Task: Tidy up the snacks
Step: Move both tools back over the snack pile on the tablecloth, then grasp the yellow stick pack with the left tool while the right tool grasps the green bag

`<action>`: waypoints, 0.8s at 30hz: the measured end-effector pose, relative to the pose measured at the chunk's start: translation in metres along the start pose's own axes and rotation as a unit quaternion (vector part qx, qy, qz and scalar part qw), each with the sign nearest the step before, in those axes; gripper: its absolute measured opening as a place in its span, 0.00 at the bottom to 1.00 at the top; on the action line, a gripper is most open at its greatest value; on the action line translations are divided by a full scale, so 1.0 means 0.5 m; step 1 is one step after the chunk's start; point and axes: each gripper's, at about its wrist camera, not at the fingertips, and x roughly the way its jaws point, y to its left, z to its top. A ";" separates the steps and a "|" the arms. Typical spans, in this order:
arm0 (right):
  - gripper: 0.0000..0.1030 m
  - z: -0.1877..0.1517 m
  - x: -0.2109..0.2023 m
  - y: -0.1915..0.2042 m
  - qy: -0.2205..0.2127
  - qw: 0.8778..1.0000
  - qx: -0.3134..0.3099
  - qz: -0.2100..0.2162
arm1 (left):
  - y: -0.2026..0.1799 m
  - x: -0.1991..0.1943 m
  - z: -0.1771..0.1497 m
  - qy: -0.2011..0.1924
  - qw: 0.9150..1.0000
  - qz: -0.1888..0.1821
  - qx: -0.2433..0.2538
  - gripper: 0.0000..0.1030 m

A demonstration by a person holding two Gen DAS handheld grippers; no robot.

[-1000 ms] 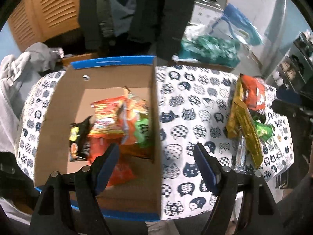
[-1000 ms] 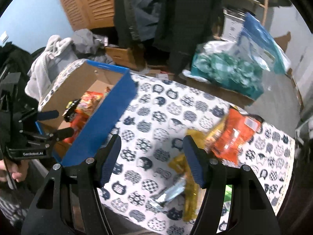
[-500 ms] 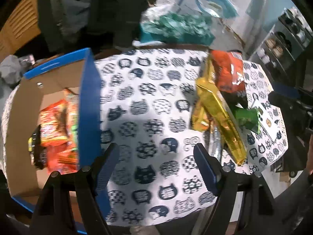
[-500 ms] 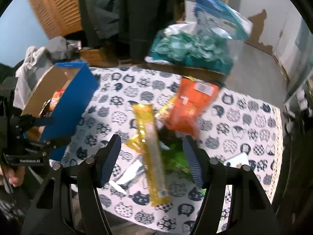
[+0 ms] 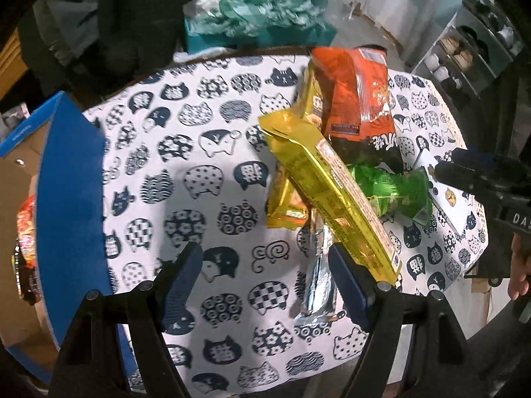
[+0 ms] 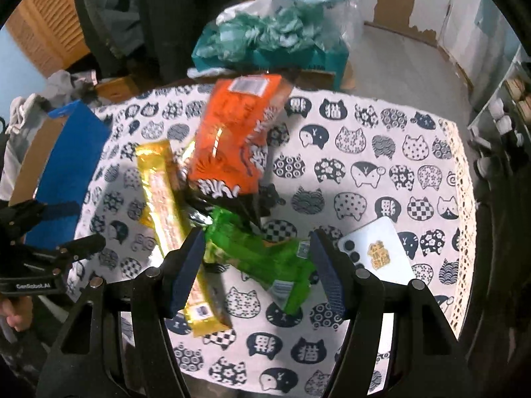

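A heap of snacks lies on the cat-print tablecloth [image 5: 212, 152]: an orange bag [image 5: 355, 99], a long yellow pack [image 5: 332, 192], a green packet [image 5: 391, 189] and a silver packet [image 5: 318, 285]. My left gripper [image 5: 265, 285] hangs open above the cloth, its right finger beside the silver packet. My right gripper [image 6: 257, 273] is open over the green packet [image 6: 265, 258], which lies under and between its fingers. In the right wrist view the orange bag [image 6: 239, 132] and yellow pack [image 6: 166, 205] lie just beyond. A blue cardboard box [image 5: 69, 215] at the left holds snacks [image 5: 25, 225].
A white card-like item [image 6: 378, 248] lies on the cloth right of the green packet. Behind the table sit a teal bundle in plastic [image 6: 265, 36] and dark hanging clothes [image 6: 159, 16]. Shelves [image 5: 464, 49] stand at the far right. The blue box [image 6: 63, 172] borders the left side.
Both grippers have swung right and down, away from the blue box and over the snack heap. The heap now looks larger. Their jaws stay equally wide.
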 end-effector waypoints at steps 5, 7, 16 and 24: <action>0.64 -0.003 0.036 0.007 0.015 0.999 -0.030 0.005 | -0.010 0.038 0.007 0.018 1.000 0.001 -0.005 0.77; 0.64 -0.004 0.051 0.013 0.021 0.999 -0.044 0.006 | -0.011 0.051 0.007 0.024 1.000 0.001 -0.008 0.77; 0.64 0.000 0.114 0.025 0.052 0.995 -0.079 0.026 | -0.004 0.081 0.007 0.041 0.999 -0.004 -0.020 0.77; 0.64 -0.029 0.156 0.047 0.108 0.988 -0.099 0.046 | -0.003 0.086 0.013 0.045 0.998 -0.013 -0.030 0.77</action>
